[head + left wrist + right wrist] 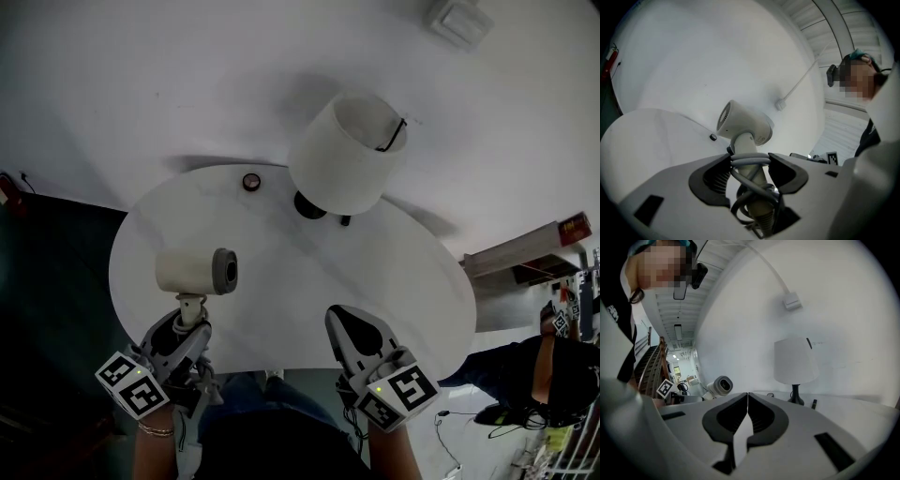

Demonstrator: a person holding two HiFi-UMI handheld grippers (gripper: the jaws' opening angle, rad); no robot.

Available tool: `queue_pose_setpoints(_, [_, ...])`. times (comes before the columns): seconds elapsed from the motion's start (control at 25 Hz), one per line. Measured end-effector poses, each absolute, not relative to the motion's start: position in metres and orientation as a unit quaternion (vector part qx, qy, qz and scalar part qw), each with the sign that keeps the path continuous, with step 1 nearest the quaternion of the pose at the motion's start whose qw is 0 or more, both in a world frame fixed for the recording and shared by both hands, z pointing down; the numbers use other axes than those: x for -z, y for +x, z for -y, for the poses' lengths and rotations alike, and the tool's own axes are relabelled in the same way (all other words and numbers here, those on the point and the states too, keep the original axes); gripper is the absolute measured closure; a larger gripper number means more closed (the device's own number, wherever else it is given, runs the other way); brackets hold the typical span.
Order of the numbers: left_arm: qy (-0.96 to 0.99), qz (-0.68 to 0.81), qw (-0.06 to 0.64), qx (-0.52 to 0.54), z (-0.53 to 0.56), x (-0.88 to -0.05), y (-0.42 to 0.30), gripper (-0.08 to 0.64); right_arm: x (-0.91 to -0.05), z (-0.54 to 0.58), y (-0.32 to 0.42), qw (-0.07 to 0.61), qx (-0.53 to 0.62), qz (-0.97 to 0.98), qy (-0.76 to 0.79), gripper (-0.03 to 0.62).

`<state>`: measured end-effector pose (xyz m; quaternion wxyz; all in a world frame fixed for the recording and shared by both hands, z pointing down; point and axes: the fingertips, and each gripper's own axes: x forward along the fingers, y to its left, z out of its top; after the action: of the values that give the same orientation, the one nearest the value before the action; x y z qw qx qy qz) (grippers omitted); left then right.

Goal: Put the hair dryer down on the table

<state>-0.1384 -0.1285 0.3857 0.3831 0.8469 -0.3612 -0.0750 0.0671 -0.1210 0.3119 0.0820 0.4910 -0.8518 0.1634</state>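
Observation:
A cream hair dryer (194,270) with a grey nozzle end stands upright above the left part of the round white table (281,281). My left gripper (187,328) is shut on its handle, which has a grey cord wound around it (750,161). From the left gripper view the dryer's head (743,125) points away over the table. My right gripper (349,330) hovers over the table's near edge with its jaws pressed together and nothing between them (747,401). The right gripper view shows the dryer (719,386) off to the left.
A white table lamp (347,155) on a black base stands at the table's far side. A small dark round item (251,181) lies near the far edge. A person (548,370) stands at the far right by a shelf.

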Motion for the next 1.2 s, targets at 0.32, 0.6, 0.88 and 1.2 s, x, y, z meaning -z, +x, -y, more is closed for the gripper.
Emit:
queue_pose_setpoints(0.32, [0.844, 0.349, 0.402, 0.068, 0.123, -0.406, -0.145, 0.298, -0.326, 0.116, 0.043, 0.095, -0.177, 0.85, 0.488, 0.574])
queue_pose_setpoints(0.6, [0.848, 0.341, 0.4, 0.067, 0.123, -0.413, -0.149, 0.298, -0.333, 0.11, 0.034, 0.092, -0.182, 0.844, 0.496, 0.574])
queue_pose_setpoints(0.88, [0.846, 0.353, 0.394, 0.058, 0.123, -0.415, -0.145, 0.298, -0.341, 0.116, 0.042, 0.095, -0.193, 0.842, 0.495, 0.573])
queue_pose_setpoints(1.2, [0.835, 0.366, 0.407, 0.056, 0.119, -0.427, -0.133, 0.298, -0.351, 0.121, 0.048, 0.111, -0.2, 0.851, 0.472, 0.572])
